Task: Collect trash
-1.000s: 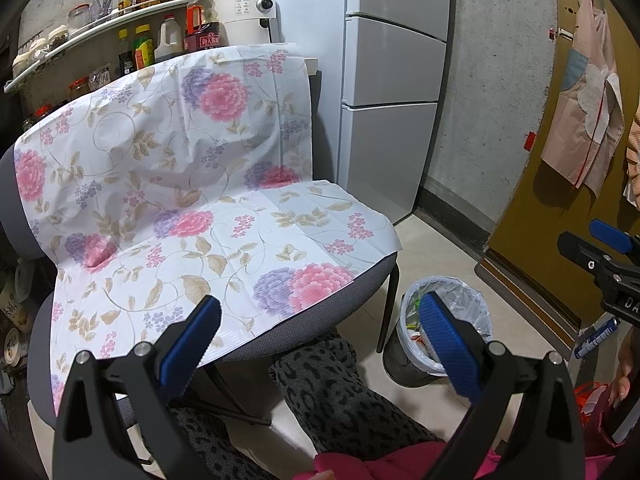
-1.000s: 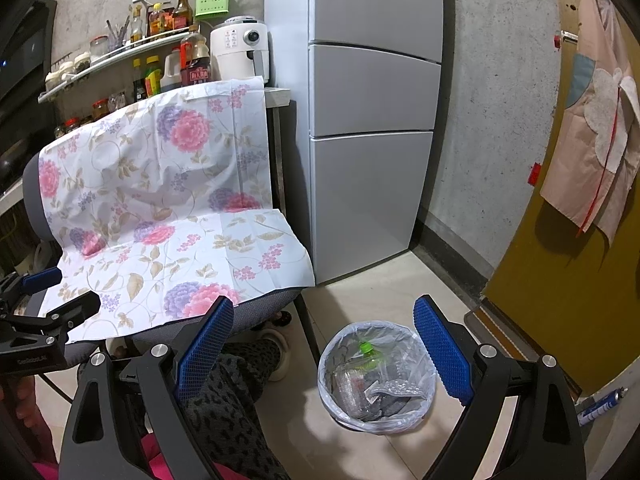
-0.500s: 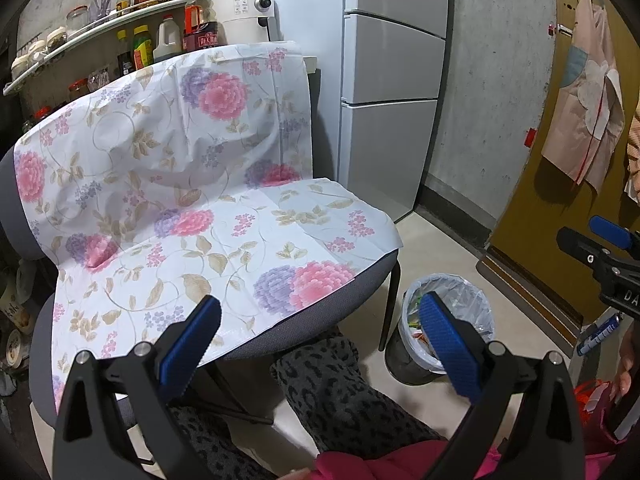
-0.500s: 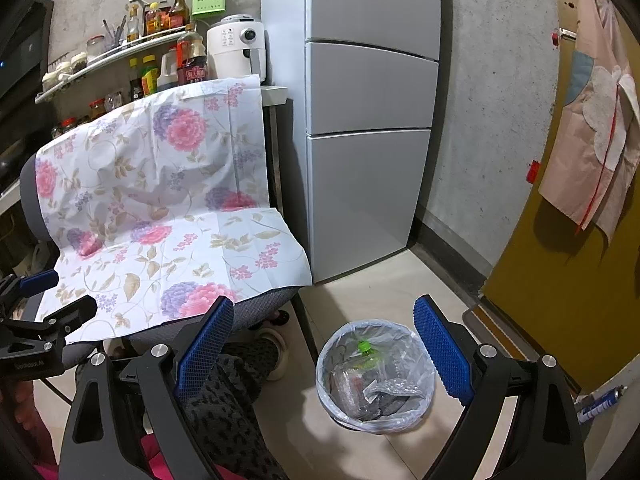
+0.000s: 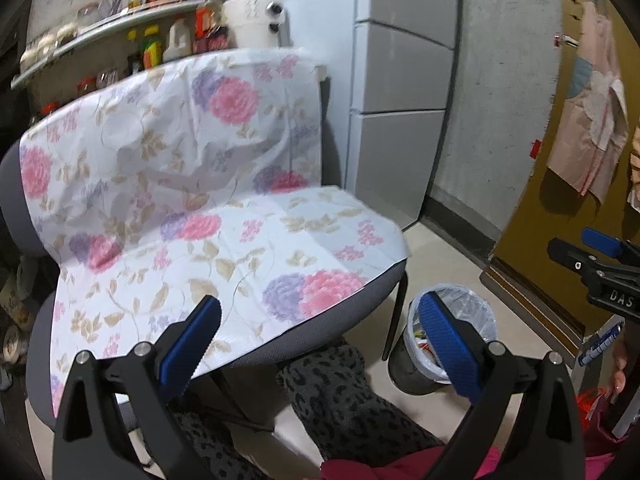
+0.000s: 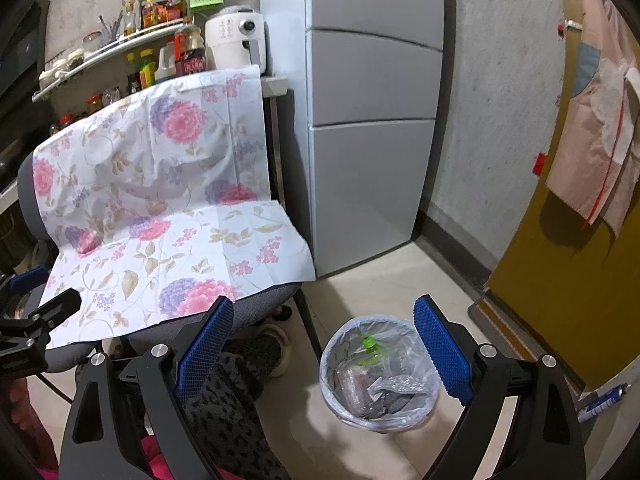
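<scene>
Trash bin, lined and part-filled with wrappers and a green-capped bottle, stands on the floor beside the floral-covered chair. Both the left gripper and right gripper hold their jaws wide apart, empty. No loose trash shows, so collecting seems between pickups; next calls for finding another piece.

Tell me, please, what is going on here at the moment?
A seated person holds a gripper in each hand, facing a chair draped with a flowered cloth. The left gripper and the right gripper are both open and empty. A lined trash bin stands on the floor beside the chair, already holding a green-capped bottle and clear wrappers. No loose trash shows on the cloth.
</scene>
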Demonstrator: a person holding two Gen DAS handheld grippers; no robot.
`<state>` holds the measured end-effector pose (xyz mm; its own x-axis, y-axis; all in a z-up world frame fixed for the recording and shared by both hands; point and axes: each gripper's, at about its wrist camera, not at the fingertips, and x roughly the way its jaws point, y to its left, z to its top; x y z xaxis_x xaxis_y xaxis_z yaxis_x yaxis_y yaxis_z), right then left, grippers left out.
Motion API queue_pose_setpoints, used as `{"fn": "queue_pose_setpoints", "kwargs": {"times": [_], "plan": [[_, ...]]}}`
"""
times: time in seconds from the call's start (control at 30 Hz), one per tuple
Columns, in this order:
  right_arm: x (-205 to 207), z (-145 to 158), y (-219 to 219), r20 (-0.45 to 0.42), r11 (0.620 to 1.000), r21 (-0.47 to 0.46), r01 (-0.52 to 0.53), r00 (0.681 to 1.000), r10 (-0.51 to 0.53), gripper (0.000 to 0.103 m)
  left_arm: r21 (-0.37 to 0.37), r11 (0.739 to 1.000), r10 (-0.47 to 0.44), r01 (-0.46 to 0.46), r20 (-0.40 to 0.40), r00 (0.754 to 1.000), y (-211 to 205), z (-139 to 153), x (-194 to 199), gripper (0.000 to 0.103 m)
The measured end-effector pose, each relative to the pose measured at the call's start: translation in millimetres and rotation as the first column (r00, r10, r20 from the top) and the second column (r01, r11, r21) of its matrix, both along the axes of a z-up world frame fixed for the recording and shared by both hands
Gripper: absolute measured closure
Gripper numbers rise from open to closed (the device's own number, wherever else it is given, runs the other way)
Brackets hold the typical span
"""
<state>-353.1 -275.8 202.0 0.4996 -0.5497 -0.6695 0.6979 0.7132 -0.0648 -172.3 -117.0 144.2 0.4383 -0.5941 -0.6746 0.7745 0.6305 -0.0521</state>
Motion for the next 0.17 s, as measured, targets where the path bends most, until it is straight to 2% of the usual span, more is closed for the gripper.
{"fn": "queue_pose_setpoints", "kwargs": {"times": [0.17], "plan": [[35, -23, -10, -0.033, 0.997, 0.053, -0.060, 0.998, 0.062, 0.012, 0.041, 0.995, 0.090, -0.087, -0.079, 0.993, 9, -33, 40, 0.007]]}}
